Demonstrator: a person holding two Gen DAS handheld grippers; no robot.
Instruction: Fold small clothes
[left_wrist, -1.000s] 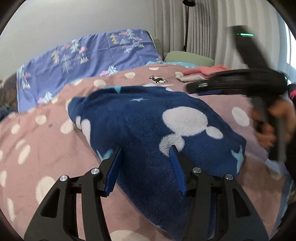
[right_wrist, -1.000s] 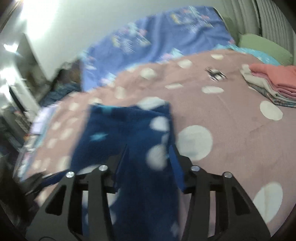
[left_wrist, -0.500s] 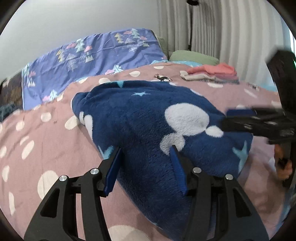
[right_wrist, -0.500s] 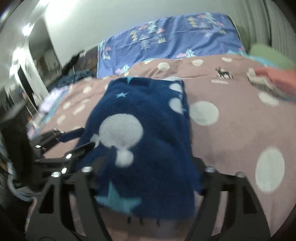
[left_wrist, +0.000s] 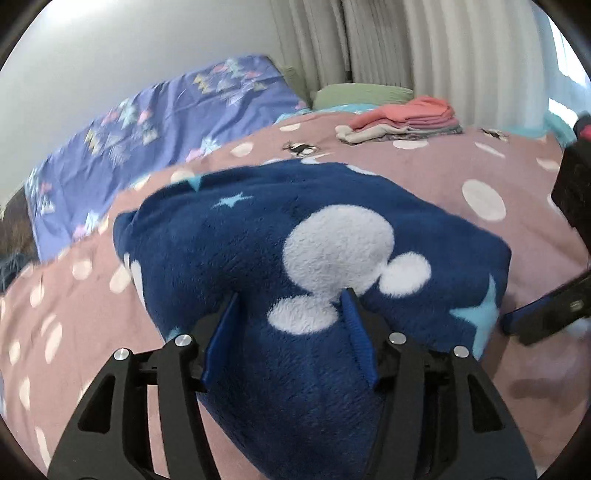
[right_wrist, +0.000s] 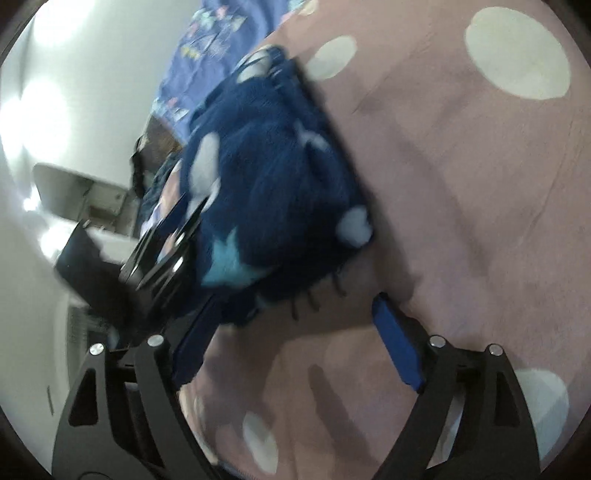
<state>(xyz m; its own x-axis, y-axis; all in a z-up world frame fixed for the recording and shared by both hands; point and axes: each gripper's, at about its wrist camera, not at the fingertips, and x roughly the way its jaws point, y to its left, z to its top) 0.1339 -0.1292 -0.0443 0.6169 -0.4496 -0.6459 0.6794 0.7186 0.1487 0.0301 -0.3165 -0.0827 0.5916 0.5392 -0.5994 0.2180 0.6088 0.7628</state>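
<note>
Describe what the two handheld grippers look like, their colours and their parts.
Both look alike. The left gripper and the right gripper each have black, open-framed triangular arms with silver round bolts at the joints, and flat blue pads on the insides of the two fingers. No cables, markings or sleeves show clearly.

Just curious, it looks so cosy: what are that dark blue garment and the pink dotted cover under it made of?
Blue garment: likely plush fleece, its pile looks thick and fuzzy. Pink dotted cover: seemingly a smoother, matte, short-napped fabric, with soft creases.
</note>
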